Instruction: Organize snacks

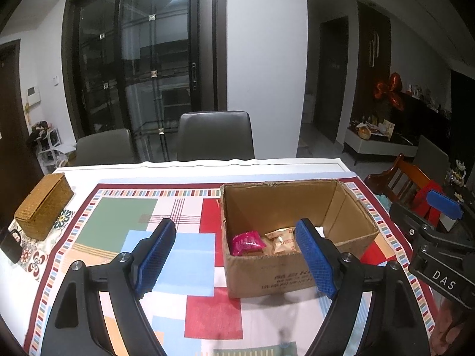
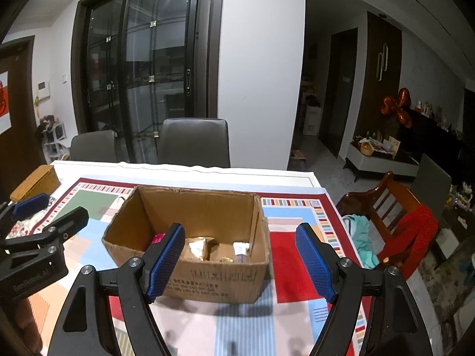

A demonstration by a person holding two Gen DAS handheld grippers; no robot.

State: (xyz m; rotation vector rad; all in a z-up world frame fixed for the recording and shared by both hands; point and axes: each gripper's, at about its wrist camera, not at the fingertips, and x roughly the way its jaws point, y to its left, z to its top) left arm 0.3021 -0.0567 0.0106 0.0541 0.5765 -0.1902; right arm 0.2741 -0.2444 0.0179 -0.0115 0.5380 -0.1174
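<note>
Cardboard box (image 1: 297,237) on a patterned tablecloth (image 1: 118,216), holding the snacks: a pink packet (image 1: 248,241) at its near-left corner, beige packets (image 1: 280,240) beside it. The left gripper (image 1: 234,261) and right gripper (image 2: 239,262) hover short of the box's near wall, jaws apart and empty. No loose snack is visible outside the box, so sorting appears nearly complete. A woven case (image 1: 44,204) lies well left of the box. Next move: probably locating any remaining item.

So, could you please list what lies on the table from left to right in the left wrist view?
Black pouch → woven box → cardboard box, holding a pink packet left of beige packets.
</note>
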